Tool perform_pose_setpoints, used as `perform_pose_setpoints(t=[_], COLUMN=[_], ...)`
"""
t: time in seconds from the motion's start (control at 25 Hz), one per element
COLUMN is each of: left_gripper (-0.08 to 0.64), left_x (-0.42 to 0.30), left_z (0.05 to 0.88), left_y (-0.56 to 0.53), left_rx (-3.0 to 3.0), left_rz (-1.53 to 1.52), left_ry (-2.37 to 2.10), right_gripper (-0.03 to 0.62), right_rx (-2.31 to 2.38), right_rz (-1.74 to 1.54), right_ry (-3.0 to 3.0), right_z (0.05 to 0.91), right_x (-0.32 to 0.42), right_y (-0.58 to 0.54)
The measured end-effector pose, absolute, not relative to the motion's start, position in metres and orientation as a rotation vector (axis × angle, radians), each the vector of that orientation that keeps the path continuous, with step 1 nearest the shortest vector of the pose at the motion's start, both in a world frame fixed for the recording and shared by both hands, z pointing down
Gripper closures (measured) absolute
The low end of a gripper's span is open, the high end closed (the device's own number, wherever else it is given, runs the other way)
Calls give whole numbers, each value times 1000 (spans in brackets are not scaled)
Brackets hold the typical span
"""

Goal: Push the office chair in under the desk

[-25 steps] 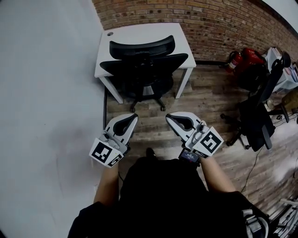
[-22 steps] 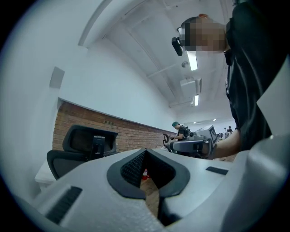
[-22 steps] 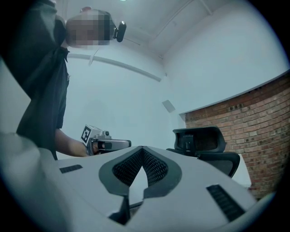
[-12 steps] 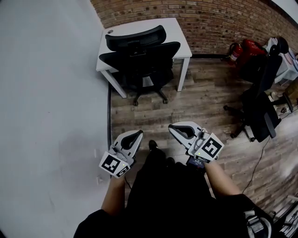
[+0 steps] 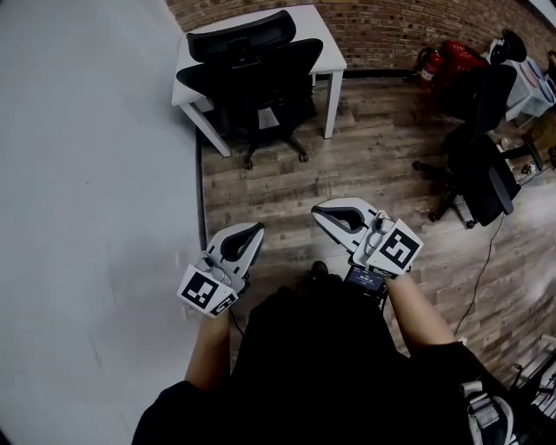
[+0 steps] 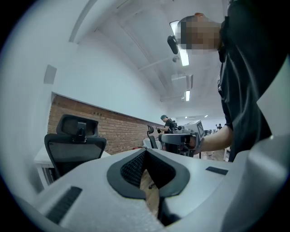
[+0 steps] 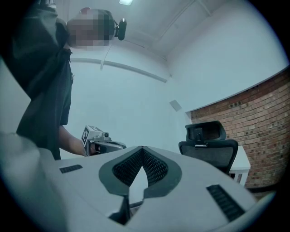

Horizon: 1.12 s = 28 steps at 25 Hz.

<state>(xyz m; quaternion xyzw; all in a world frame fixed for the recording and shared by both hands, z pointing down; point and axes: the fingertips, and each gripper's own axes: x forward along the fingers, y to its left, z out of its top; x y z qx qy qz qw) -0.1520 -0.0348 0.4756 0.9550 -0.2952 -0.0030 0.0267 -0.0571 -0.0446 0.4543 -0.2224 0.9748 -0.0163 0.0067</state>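
The black mesh-backed office chair [image 5: 248, 74] sits tucked in at the white rectangular table [image 5: 323, 35] by the brick wall [image 5: 391, 22]. Well apart, over the wood-plank floor [image 5: 365, 165], the left tongs [image 5: 252, 229] and right tongs [image 5: 320, 212] are both pressed together, empty.

Soft, even light from ceiling strip lights [image 6: 184, 58]; heavy fisheye curvature, dark vignetted corners.
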Motion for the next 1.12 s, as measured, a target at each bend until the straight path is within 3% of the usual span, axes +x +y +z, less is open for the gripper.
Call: perform_pose_setpoints(t=[0.6,1.12], left_gripper=[545,545], left_x=[-254,-213], left_z=[479,456], left_y=[45,79], left_rx=[2958,3006], left_rz=[-99,-119], left_ry=[-931,-892], right_gripper=[588,588], right_rx=[-694,-660], right_rz=[-96,-42], right_ry=[3034,3023], right_z=[446,432], right_x=[-163,-145], right_y=[64,95])
